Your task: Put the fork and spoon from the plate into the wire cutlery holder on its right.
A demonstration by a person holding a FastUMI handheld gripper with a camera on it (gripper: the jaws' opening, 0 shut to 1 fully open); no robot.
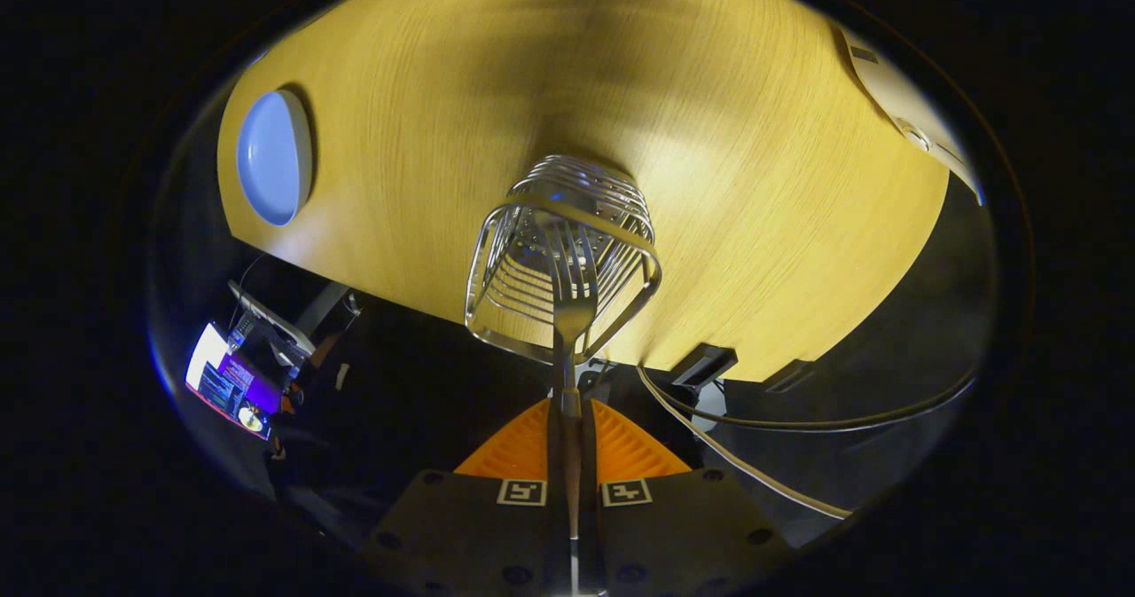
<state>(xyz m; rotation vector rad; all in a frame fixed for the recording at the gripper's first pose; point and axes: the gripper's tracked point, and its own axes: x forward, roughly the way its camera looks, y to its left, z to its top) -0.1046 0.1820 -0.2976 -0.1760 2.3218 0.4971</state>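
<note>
Orange ribbed fingers point(612, 442) of the gripper point(567, 420) are pressed together on the handle of a fork point(572, 313), with the handle running back between them toward the camera. The fork points forward, and its tines sit just inside the open top of the wire holder point(497, 269), which stands on the wooden table point(754, 180) right ahead of the fingers. The view looks steeply down into the holder, so its rim shows as a rounded square with the wire rings stacked below it. Whether a spoon already lies inside cannot be told among the wires. A pale blue plate point(270, 158) rests on the table well to the left of the holder, near the table's edge; it looks bare from here. A white device point(904, 113) lies at the table's far right. Beyond the near edge of the table, cables point(754, 473) trail across the dark floor, and a lit screen point(226, 380) glows off to the left.
</note>
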